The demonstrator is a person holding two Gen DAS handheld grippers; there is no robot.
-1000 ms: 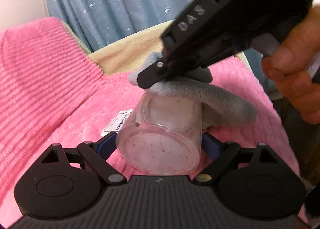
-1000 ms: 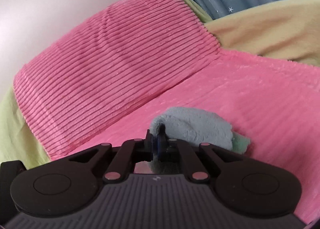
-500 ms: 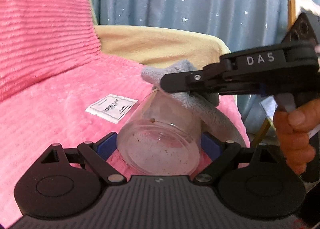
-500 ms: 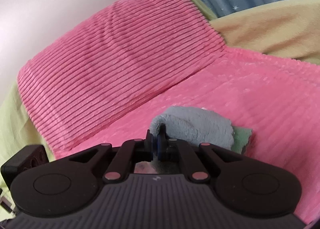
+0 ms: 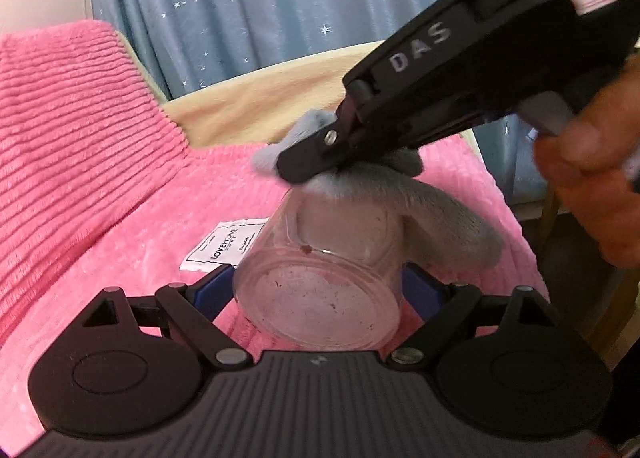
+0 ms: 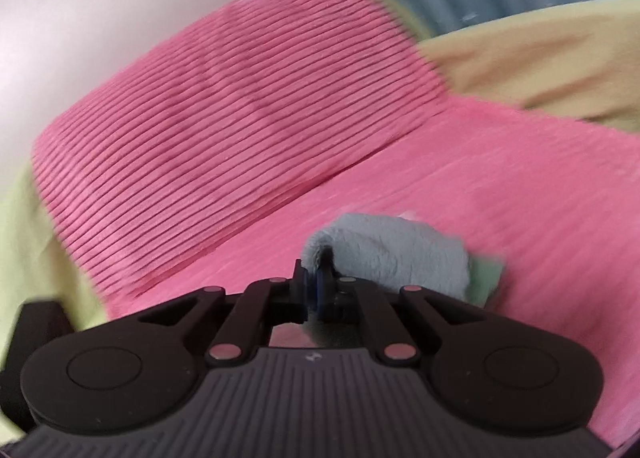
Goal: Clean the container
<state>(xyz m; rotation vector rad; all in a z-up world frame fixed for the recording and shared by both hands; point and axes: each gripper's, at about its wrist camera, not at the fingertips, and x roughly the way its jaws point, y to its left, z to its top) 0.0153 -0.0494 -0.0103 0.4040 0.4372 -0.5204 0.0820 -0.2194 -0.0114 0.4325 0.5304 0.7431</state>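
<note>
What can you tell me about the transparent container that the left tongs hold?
The container is a round cup of clear plastic, as it looks. It lies tilted with its base toward the camera, clamped on both sides between the blue pads of the left tongs, above the pink blanket. Its base and wall carry reddish specks and a cloudy film. The grey cloth, pinched by the right tongs, is pushed into its mouth and hangs over the rim.

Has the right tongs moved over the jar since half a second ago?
Yes. The right tongs tipped from level to nose-down onto the jar mouth.
</note>
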